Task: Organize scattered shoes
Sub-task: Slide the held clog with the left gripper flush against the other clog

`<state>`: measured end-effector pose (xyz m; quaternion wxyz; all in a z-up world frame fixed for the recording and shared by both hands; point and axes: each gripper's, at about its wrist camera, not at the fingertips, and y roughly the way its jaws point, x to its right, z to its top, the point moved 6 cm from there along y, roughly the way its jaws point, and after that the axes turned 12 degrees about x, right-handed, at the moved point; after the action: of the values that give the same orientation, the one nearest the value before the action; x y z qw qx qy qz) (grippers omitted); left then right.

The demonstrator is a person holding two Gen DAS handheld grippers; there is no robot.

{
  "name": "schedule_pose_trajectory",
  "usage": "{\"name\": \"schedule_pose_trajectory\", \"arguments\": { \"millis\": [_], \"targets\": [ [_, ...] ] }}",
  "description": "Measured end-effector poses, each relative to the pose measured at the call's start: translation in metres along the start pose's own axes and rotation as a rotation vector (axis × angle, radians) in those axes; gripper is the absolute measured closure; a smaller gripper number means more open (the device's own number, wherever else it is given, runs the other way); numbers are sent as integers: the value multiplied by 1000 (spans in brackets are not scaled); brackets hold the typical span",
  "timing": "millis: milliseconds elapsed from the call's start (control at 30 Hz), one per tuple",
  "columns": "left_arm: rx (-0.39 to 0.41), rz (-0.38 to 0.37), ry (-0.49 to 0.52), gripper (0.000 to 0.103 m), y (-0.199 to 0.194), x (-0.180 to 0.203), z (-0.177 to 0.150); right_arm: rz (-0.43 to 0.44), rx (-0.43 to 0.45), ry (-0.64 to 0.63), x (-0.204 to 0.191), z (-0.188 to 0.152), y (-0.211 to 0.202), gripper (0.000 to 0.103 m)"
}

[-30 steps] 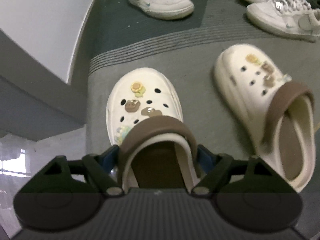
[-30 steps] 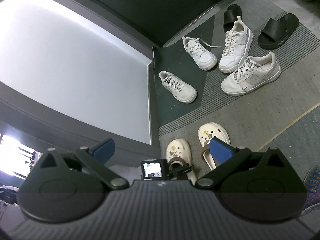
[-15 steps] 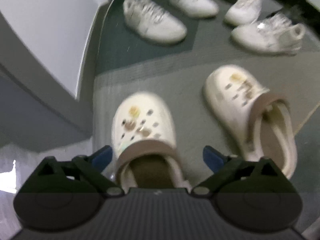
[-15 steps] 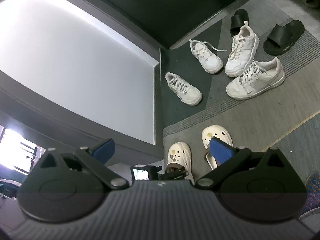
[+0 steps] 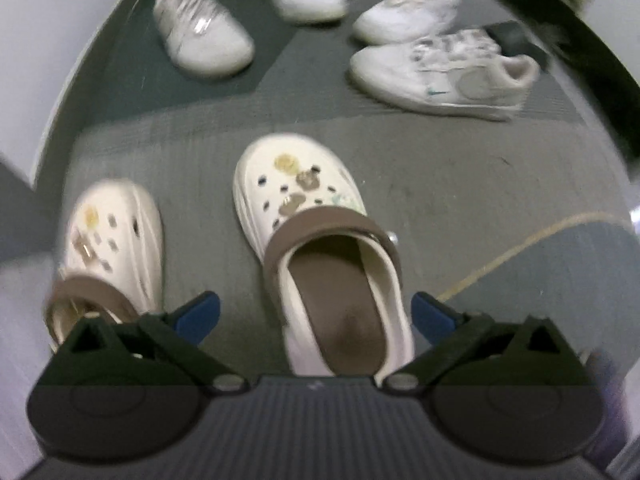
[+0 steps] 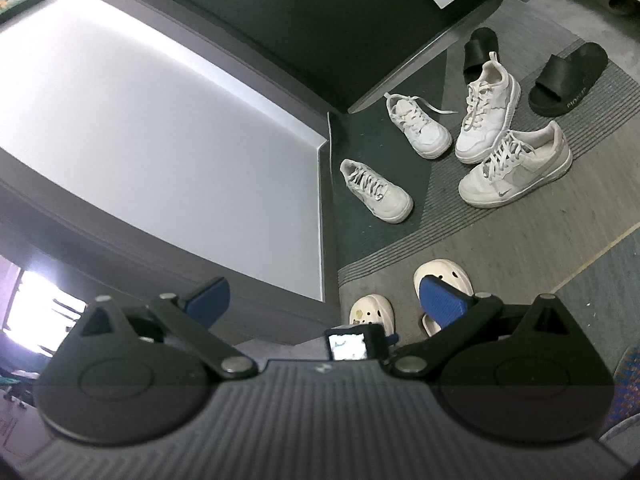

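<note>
On the grey mat (image 5: 460,184), your left gripper (image 5: 316,312) stands wide open, its pads clear of the right clog (image 5: 320,248) between them. A second ago it clasped the left clog (image 5: 112,236), now at nine o'clock. Your right gripper (image 6: 324,300) gapes empty. White sneakers (image 5: 444,72) lie at twelve.

Right gripper (image 6: 322,300) low in frame, blue pads (image 6: 442,304) wide apart, nothing between. Beyond, two cream clogs (image 6: 372,312) side by side on grey carpet (image 6: 520,240), partly hidden behind a pad. Farther off, four white sneakers (image 6: 378,192) scattered near two black slides (image 6: 568,80). Pale wall panel (image 6: 160,140) at left.
</note>
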<state>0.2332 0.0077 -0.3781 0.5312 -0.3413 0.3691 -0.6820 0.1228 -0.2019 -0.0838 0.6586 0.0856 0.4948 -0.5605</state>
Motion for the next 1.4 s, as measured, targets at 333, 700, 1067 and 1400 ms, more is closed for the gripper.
{"name": "schedule_pose_trajectory", "arguments": {
  "millis": [333, 700, 1067, 1400],
  "targets": [
    [-15, 12, 24, 0, 35, 24, 3, 3, -24, 35, 2, 1, 10, 0],
    [2, 83, 147, 0, 48, 32, -9, 8, -42, 33, -3, -4, 19, 0],
    [136, 34, 122, 2, 20, 9, -41, 13, -43, 60, 6, -2, 9, 0],
    [107, -25, 11, 1, 47, 8, -26, 41, -48, 65, 5, 1, 5, 0]
  ]
}}
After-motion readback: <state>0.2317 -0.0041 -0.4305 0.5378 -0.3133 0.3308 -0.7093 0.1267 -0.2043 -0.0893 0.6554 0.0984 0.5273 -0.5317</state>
